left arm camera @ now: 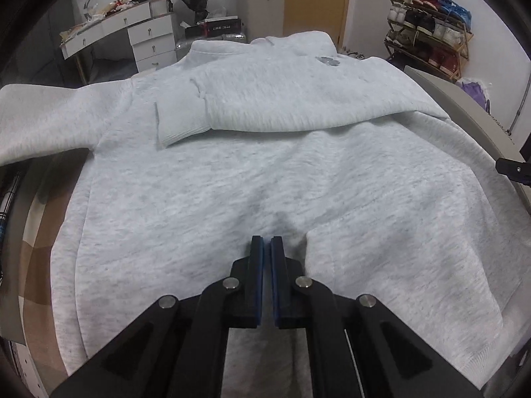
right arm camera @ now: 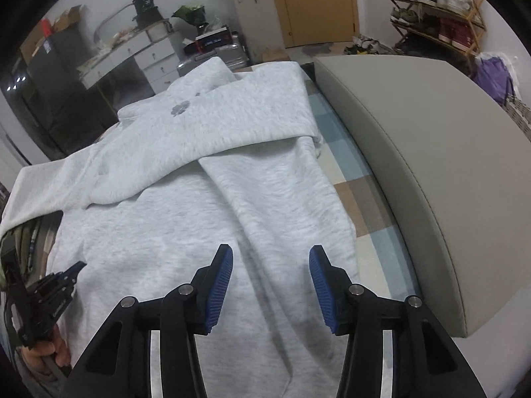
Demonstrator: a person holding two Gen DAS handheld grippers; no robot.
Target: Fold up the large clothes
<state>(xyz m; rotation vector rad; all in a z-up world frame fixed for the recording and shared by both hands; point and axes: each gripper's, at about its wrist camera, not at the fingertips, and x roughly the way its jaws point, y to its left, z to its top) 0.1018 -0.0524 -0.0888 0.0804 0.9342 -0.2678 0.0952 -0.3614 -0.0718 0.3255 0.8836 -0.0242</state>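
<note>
Looking down at the grey sweatshirt [left arm camera: 265,172] spread flat in front of me, long axis running straight away from both tools, collar at the far end and hem nearest me. One sleeve [left arm camera: 298,99] is already folded across the chest, cuff pointing left; the other sleeve [left arm camera: 39,116] hangs off the left side, not folded yet.

My left tool [left arm camera: 267,248] is pinched shut with nothing in it, hovering over the lower middle of the body. My right tool [right arm camera: 270,265] sits about half open, empty, over the folded right-hand strip near the hem.

So the loose sleeve lies to the left, and I'd say my left hand is the nearer one for it. Room-wise: the grey padded headboard [right arm camera: 415,165] crowds the right edge, while the checked bedsheet [right arm camera: 351,199] shows just a narrow margin there. The left side drops off.
</note>
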